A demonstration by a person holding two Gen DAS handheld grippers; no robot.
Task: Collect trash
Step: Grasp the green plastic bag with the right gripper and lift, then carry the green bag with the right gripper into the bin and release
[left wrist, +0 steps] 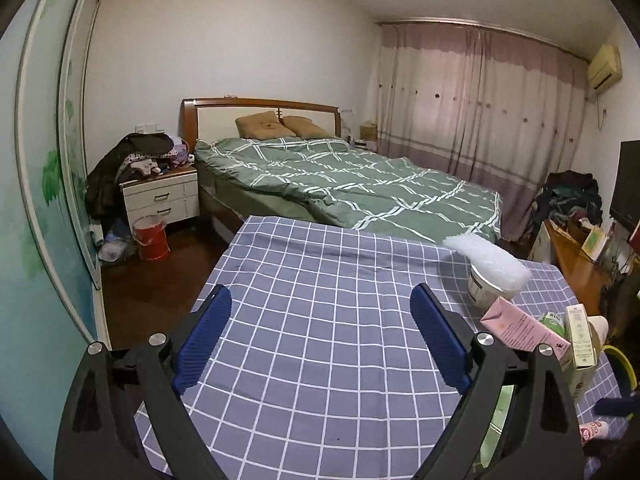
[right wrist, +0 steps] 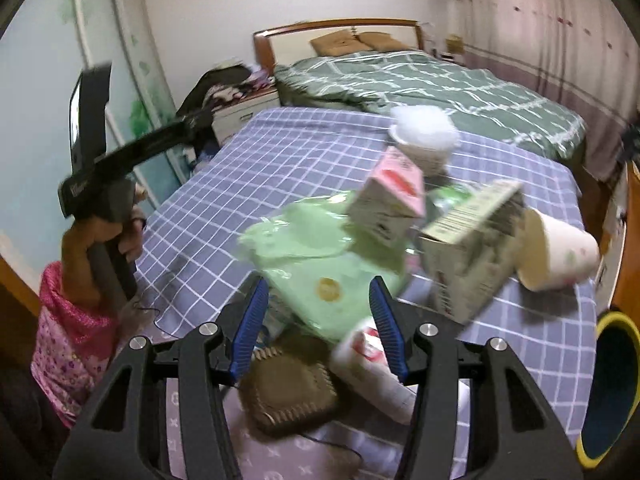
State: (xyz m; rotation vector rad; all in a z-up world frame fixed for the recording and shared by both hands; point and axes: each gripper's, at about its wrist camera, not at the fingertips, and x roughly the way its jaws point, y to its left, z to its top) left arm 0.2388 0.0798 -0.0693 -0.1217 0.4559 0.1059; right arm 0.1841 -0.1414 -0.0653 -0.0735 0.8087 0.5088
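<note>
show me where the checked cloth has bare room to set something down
Free: the checked cloth from its bed-side edge to the left gripper, left of the white tub. Crowded: the right side, around the pink carton and green bag.

Heaped on the checked worktop [right wrist: 224, 184]: tilted pink carton [right wrist: 394, 196], beige carton [right wrist: 472, 248], tipped paper cup [right wrist: 564, 256], green wrapper [right wrist: 316, 256].

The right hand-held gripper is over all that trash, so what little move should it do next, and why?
Probably ease the right hand-held gripper down and close on the green bag. Its blue pads stand apart on either side of the bag without pressing on anything, and the bag lies nearest, in front of the pink carton. The bin waits at the right.
</note>
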